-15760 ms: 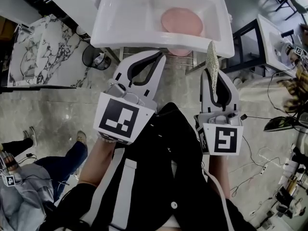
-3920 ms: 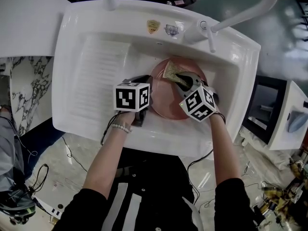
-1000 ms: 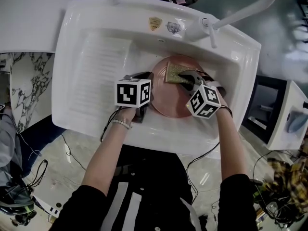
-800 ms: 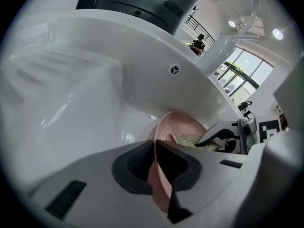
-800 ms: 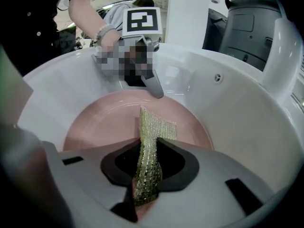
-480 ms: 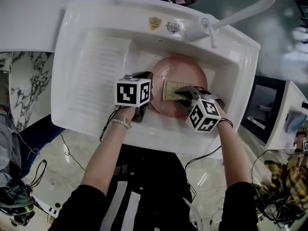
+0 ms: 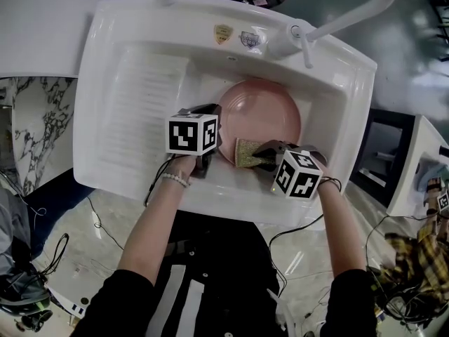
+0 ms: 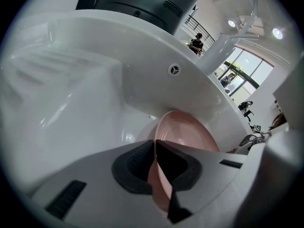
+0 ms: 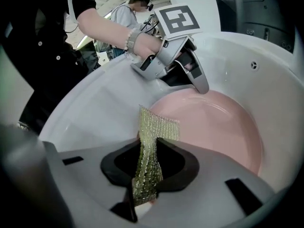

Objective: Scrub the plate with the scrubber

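A pink plate (image 7: 263,118) lies in the white sink (image 7: 95,118). My left gripper (image 7: 212,144) is shut on the plate's left rim, and in the left gripper view the thin pink rim (image 8: 159,184) runs between the dark pads. My right gripper (image 7: 263,156) is shut on a yellow-green mesh scrubber (image 7: 247,153), which rests on the plate's near-left edge. In the right gripper view the scrubber (image 9: 151,141) stands up from the jaws over the plate (image 9: 213,127), with the left gripper (image 9: 190,75) beyond it.
A white faucet (image 7: 337,23) arches over the sink's far right corner. A ribbed drainboard (image 7: 144,111) fills the sink's left half. A marble surface (image 7: 24,132) lies left of it. Cables (image 7: 98,227) trail on the floor, and a person (image 9: 128,13) stands in the background.
My right gripper has dragged the scrubber from the plate's far part across to its near-left edge. The left gripper has stayed put on the rim.
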